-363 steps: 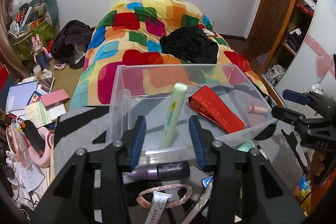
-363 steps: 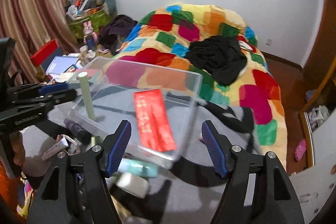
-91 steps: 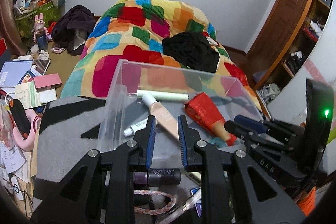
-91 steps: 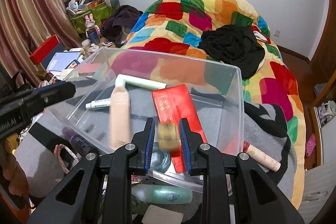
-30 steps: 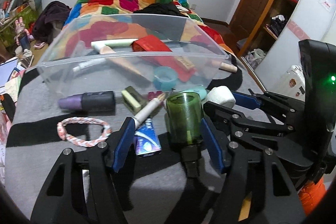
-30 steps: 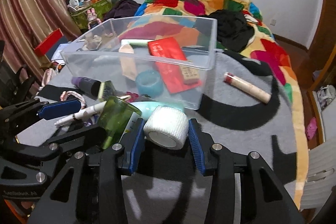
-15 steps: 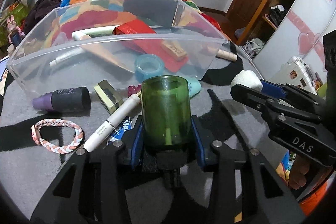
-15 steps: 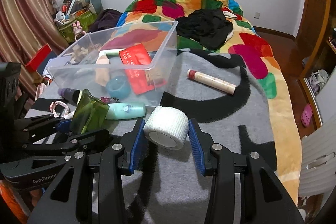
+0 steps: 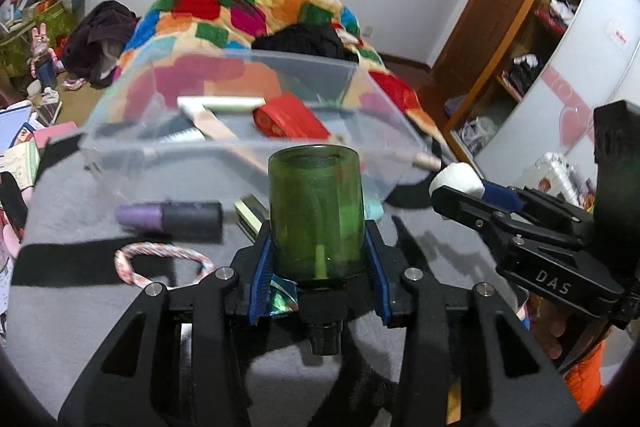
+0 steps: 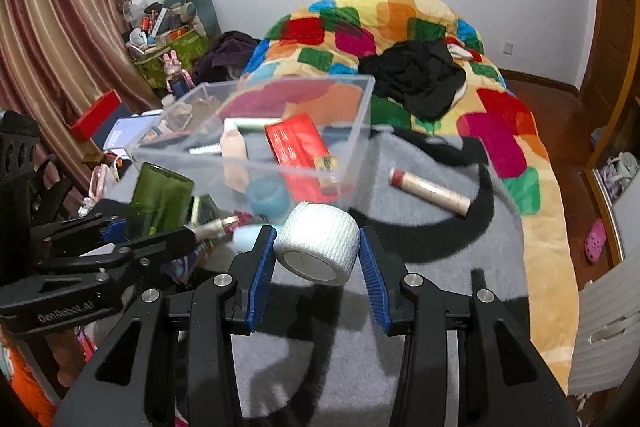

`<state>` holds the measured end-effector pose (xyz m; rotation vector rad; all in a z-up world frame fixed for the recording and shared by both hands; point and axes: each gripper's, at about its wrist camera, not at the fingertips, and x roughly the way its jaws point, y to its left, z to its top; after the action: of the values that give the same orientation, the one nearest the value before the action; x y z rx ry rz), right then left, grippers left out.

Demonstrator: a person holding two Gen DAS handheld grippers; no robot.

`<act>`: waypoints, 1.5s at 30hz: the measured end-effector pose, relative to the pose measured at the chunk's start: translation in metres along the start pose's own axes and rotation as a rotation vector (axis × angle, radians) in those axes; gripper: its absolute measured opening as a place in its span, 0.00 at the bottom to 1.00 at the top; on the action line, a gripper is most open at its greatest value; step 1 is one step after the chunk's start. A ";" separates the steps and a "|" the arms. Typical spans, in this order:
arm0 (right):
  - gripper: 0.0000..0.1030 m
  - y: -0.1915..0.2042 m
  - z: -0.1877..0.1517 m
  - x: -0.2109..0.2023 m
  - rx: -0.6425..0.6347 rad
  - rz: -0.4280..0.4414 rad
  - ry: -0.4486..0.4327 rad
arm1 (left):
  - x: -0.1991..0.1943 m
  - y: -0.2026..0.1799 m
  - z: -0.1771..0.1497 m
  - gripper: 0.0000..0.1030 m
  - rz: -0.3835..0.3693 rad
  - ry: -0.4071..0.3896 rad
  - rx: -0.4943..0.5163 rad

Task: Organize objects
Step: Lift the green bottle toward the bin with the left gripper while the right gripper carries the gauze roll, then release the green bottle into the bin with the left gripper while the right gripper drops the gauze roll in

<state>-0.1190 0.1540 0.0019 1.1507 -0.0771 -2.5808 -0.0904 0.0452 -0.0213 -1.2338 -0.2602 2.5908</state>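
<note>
My left gripper (image 9: 318,267) is shut on a green translucent bottle (image 9: 316,211), held bottom-forward above the grey blanket, just short of the clear plastic bin (image 9: 168,143). It also shows in the right wrist view (image 10: 160,199). My right gripper (image 10: 318,267) is shut on a white tape roll (image 10: 318,243), lifted in front of the bin (image 10: 356,131); the roll also shows in the left wrist view (image 9: 456,179). The bin holds a red packet (image 10: 298,143), a beige tube (image 10: 234,151) and a pale green tube (image 9: 228,103).
On the grey blanket lie a purple-and-black tube (image 9: 172,217), a braided bracelet (image 9: 160,261), a beige tube with a red cap (image 10: 428,191) and a teal ring (image 10: 268,197). A bed with a patchwork quilt (image 10: 400,27) lies behind. Clutter fills the floor at left.
Both grippers have lifted with their objects and moved toward the bin. The left one closed on the green bottle about a second ago.
</note>
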 end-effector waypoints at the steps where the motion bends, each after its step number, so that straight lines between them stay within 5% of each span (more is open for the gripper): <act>1: 0.37 0.002 0.005 -0.001 -0.004 0.008 -0.009 | -0.005 0.002 0.003 0.41 0.002 -0.014 -0.003; 11: 0.37 0.021 0.038 0.001 -0.051 0.008 -0.069 | -0.041 0.024 0.040 0.41 0.077 -0.153 -0.004; 20: 0.37 0.023 0.064 0.013 -0.029 0.004 -0.089 | -0.038 0.050 0.074 0.41 0.155 -0.177 -0.010; 27: 0.37 0.020 0.076 0.042 -0.004 -0.003 -0.044 | -0.011 0.054 0.092 0.41 0.210 -0.131 0.032; 45: 0.38 0.042 0.063 0.096 -0.112 -0.055 0.074 | 0.054 0.050 0.078 0.40 0.125 0.054 0.043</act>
<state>-0.2149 0.0797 -0.0168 1.2210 0.1161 -2.5505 -0.1917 0.0104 -0.0255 -1.3422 -0.1198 2.6472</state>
